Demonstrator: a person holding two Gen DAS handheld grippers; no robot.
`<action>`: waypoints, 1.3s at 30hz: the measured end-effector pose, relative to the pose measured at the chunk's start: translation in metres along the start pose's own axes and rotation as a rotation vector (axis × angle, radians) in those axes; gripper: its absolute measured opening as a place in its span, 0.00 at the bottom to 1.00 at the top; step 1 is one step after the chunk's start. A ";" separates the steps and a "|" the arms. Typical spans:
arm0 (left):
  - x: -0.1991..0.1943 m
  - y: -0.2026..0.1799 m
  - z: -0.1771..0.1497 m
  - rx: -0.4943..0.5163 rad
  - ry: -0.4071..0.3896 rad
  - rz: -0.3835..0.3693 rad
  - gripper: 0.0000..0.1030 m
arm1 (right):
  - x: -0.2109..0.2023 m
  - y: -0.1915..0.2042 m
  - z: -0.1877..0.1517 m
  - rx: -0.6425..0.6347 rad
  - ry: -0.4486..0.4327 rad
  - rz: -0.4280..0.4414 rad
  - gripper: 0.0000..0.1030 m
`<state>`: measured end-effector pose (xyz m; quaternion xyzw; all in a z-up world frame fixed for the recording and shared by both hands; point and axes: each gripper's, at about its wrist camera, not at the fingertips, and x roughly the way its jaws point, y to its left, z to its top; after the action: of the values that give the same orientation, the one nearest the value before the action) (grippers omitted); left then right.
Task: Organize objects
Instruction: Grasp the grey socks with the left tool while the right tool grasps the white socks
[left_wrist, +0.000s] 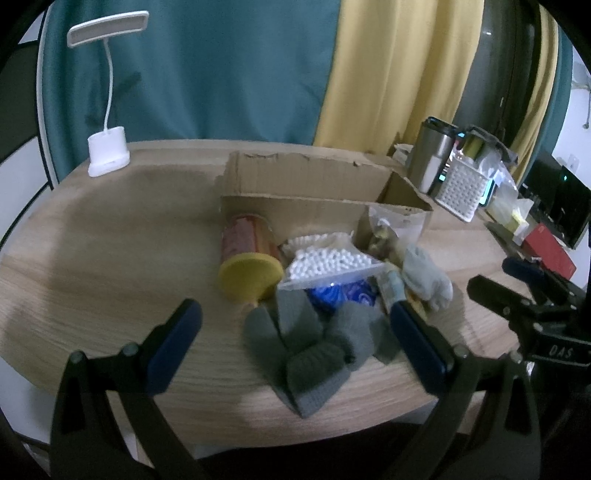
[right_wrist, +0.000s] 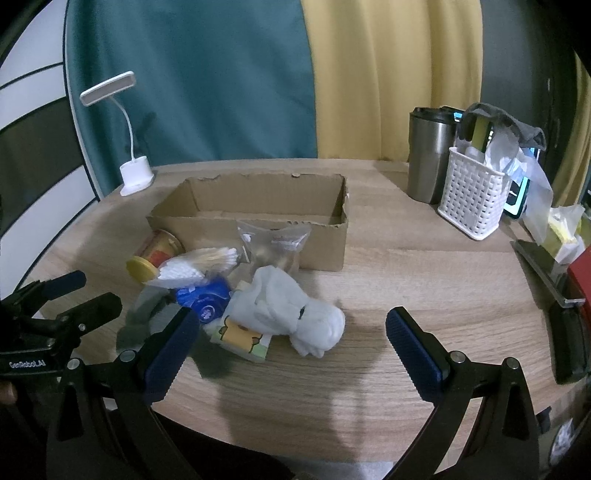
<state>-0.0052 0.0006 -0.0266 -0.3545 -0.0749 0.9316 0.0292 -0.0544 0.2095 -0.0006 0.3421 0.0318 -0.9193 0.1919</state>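
Cardboard box (right_wrist: 255, 218) mid-table; pile touching front wall; both grippers spread.

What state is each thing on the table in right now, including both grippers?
Left gripper: open, empty, fingers either side of the grey socks.
Right gripper: open, empty.
Box: open-topped, looks empty.
Can: lying on its side, yellow lid on.
Swab bag: lying on the pile.
Grey socks: folded, at the table's near edge.
White socks: bundled, lying on the table.
Lamp: off.
Tumbler: upright, lidded.
Basket: upright, stuffed.
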 end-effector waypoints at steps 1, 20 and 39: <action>0.001 0.000 0.000 0.000 0.002 0.000 1.00 | 0.002 -0.001 0.000 0.002 0.004 0.000 1.00; 0.036 -0.006 -0.008 0.008 0.096 -0.011 1.00 | 0.031 -0.013 -0.002 0.028 0.061 0.007 1.00; 0.058 -0.016 -0.013 0.034 0.170 -0.020 0.97 | 0.050 -0.028 0.001 0.093 0.115 0.052 0.94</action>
<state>-0.0403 0.0243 -0.0715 -0.4311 -0.0601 0.8989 0.0507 -0.1002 0.2190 -0.0341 0.4037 -0.0089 -0.8933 0.1974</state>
